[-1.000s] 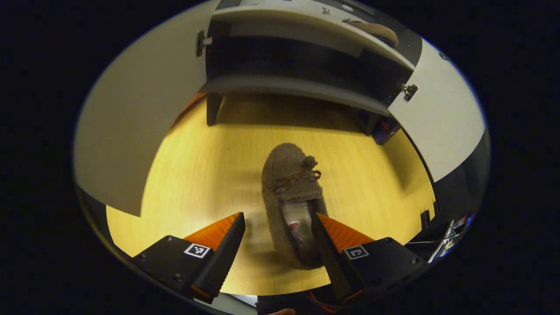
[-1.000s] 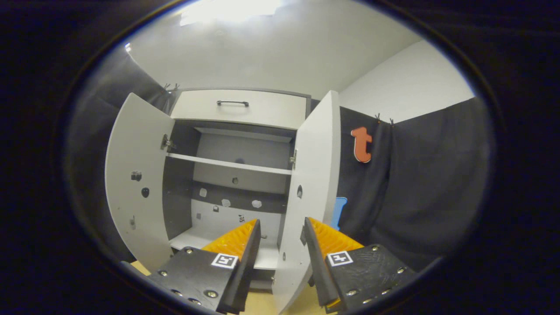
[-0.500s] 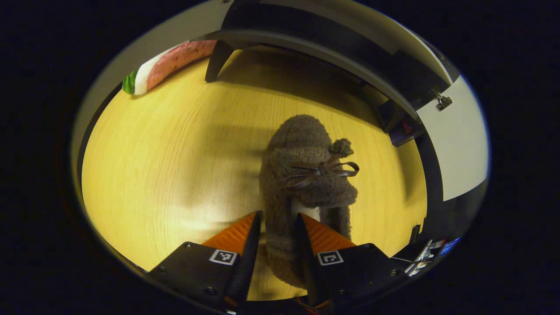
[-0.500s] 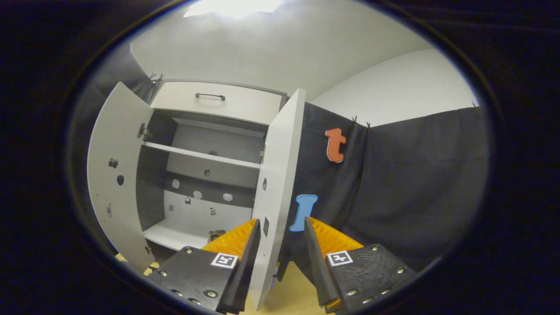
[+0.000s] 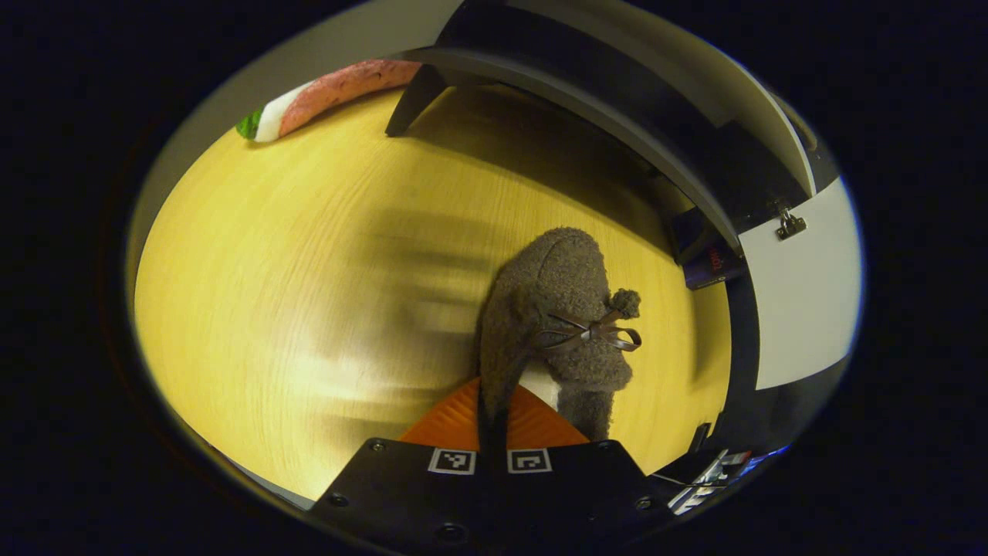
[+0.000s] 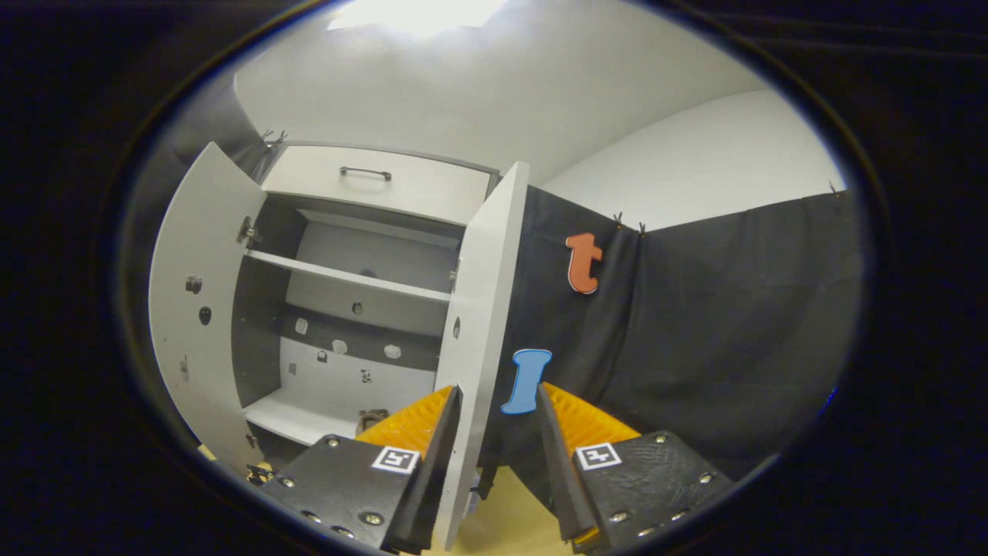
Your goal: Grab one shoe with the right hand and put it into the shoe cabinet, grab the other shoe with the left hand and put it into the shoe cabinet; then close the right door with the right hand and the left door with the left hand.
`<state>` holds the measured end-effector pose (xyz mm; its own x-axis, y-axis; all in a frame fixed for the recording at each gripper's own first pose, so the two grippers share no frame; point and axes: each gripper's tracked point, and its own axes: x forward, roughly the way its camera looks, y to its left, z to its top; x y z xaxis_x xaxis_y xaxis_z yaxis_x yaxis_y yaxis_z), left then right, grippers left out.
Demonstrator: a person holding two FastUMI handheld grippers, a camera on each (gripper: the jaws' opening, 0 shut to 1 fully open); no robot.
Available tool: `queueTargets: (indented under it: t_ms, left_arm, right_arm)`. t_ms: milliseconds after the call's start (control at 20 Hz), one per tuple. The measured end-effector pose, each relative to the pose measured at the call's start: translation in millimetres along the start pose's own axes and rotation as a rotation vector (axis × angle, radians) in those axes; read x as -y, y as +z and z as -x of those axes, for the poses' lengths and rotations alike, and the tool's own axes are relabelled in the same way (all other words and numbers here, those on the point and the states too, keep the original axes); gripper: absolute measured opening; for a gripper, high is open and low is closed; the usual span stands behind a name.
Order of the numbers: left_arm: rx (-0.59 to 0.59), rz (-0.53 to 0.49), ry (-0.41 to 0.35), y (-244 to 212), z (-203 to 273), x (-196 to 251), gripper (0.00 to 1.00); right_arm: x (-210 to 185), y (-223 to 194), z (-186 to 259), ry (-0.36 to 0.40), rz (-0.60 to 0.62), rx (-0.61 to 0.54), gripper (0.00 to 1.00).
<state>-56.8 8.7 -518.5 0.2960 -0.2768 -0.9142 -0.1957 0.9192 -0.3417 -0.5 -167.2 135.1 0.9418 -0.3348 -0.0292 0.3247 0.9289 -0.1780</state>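
Now that the left gripper (image 5: 492,413) has drawn its jaws together on the heel edge of the brown fuzzy shoe (image 5: 563,309), where a second ago they stood wide to either side, the pick looks made. It hangs toe-forward over the wooden floor (image 5: 309,255), near the shoe cabinet's base (image 5: 587,93), so carrying it in comes next. Over by the right door (image 6: 478,309), the right gripper (image 6: 498,421) keeps its jaws apart, holding nothing, with the door's edge between them
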Motion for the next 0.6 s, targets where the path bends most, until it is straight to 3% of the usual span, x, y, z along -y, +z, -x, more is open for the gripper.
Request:
queueTargets:
  t_ms: [200,600]
  left_arm:
    - [0.074,-0.007,-0.065,30,33,27,0.01]
    - [0.344,-0.089,-0.227,126,133,121,0.01]
  right_arm:
    - [1,-4,0,-0.023,-0.003,-0.005,0.56]
    - [17,-3,8,-0.047,-0.032,-0.005,0.56]
